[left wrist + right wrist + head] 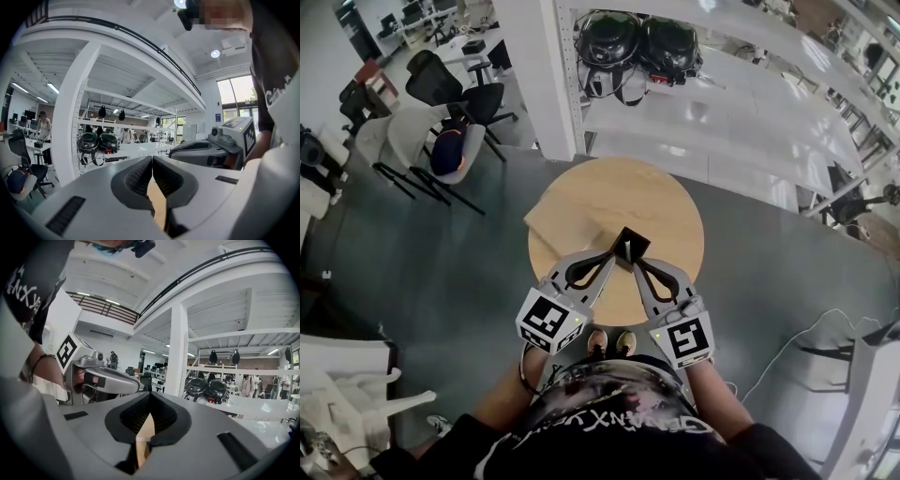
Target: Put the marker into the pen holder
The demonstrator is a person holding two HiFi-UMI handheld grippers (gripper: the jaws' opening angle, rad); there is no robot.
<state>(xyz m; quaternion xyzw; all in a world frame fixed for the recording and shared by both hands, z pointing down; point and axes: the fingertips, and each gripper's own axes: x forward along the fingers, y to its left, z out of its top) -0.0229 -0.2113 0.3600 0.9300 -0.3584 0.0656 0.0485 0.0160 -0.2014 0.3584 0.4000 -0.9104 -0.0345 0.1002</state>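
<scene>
A black square pen holder (pixel 631 243) stands near the middle of the round wooden table (pixel 666 211), and a thin white streak shows in its mouth; I cannot tell whether that is the marker. My left gripper (pixel 612 257) and right gripper (pixel 636 262) hover side by side at the table's near edge, with their tips just short of the holder. Both are shut with nothing between the jaws. In the left gripper view, the left gripper (pixel 152 158) has its pads together, and the right gripper (pixel 211 149) shows beside it. The right gripper view shows its own jaws (pixel 150 395) closed, with the left gripper (pixel 105 379) at the left.
A pale flat board (pixel 565 228) lies on the table's left part. Behind the table stands a white shelf unit (pixel 722 103) carrying two black helmets (pixel 639 42). Office chairs (pixel 450 94) stand at the far left. A white cable (pixel 797 342) runs over the grey floor at the right.
</scene>
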